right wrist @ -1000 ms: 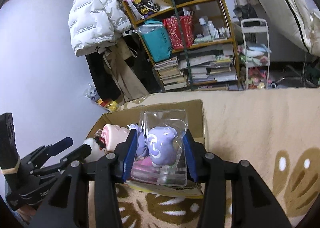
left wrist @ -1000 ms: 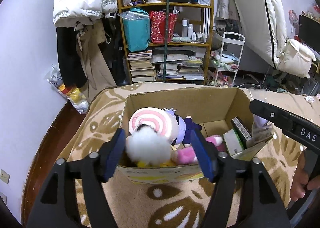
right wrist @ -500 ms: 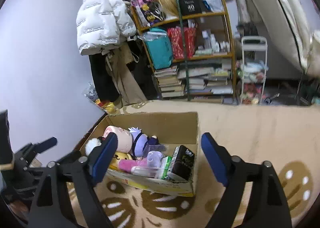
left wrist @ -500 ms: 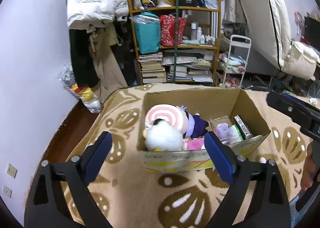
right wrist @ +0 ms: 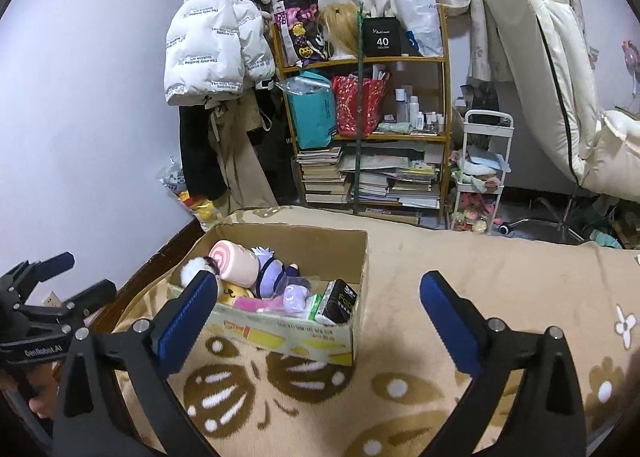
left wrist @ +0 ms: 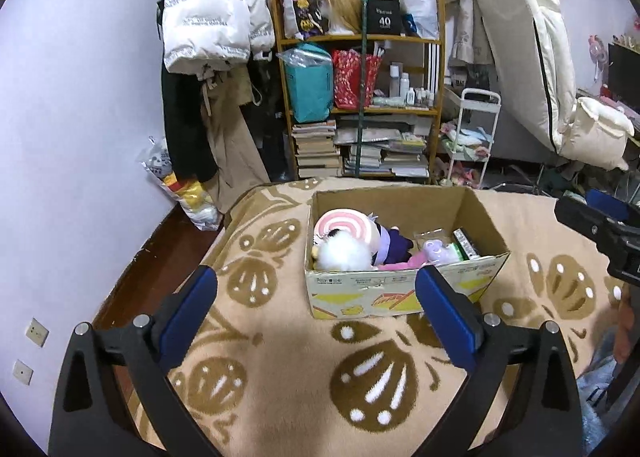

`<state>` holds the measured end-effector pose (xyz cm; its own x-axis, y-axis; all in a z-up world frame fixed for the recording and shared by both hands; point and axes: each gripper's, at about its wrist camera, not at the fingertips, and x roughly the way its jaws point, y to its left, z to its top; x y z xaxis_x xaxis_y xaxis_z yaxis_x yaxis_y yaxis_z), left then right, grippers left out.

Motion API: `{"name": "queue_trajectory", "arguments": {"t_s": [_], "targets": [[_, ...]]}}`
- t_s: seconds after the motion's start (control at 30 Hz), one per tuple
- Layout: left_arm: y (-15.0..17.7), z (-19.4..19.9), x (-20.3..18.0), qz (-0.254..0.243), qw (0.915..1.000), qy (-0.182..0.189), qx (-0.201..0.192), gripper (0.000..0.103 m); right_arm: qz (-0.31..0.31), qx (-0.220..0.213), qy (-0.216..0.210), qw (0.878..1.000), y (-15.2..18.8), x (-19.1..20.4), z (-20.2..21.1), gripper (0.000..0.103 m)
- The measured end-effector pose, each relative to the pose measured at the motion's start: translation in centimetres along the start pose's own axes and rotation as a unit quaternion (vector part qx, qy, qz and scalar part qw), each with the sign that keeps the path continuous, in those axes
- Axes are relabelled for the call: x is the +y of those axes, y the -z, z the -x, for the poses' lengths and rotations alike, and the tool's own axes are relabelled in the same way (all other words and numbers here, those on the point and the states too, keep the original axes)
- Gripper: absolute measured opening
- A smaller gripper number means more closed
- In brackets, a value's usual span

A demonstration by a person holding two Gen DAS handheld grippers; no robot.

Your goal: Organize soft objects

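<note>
An open cardboard box (left wrist: 404,293) sits on the beige patterned blanket (left wrist: 280,357). In it lie a pink swirl roll plush (left wrist: 344,223), a white fluffy plush (left wrist: 344,255), a purple doll (left wrist: 390,247) and a bagged lilac plush (left wrist: 434,249). My left gripper (left wrist: 316,309) is open and empty, held back in front of the box. My right gripper (right wrist: 316,313) is open and empty, to the right of and behind the box (right wrist: 280,331). The same plushes show in the right wrist view (right wrist: 236,263).
A wooden shelf (left wrist: 360,105) with books and bags stands behind the bed. Coats (left wrist: 212,17) hang at the left wall. A white cart (left wrist: 472,137) and a mattress (left wrist: 532,69) stand at the right. Dark floor (left wrist: 160,249) lies left of the blanket.
Both grippers let go of their plushes into the box, opened wide, and drew back and up away from the box.
</note>
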<state>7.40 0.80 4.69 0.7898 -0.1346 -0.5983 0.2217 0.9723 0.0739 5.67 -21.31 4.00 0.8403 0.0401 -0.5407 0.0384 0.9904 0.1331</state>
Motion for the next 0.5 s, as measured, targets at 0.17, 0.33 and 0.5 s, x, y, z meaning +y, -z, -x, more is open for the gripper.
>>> {"name": "queue_trajectory", "arguments": {"t_s": [0.17,0.33,0.5], "targets": [[0.1,3.0,0.0,0.005,0.9995,-0.003,-0.030,0.098,-0.001,-0.010,0.007,1.000,0.8,-0.4,2.5,0.103],[0.8,5.7,0.2,0.007,0.9975,-0.018,-0.068,0.098,0.000,-0.029,0.009,1.000,1.4,-0.7,4.3,0.103],[1.8,6.8,0.4,0.007,0.9952,-0.030,-0.093,0.098,0.007,-0.047,0.019,0.999,2.6,-0.9,4.6,0.103]]}}
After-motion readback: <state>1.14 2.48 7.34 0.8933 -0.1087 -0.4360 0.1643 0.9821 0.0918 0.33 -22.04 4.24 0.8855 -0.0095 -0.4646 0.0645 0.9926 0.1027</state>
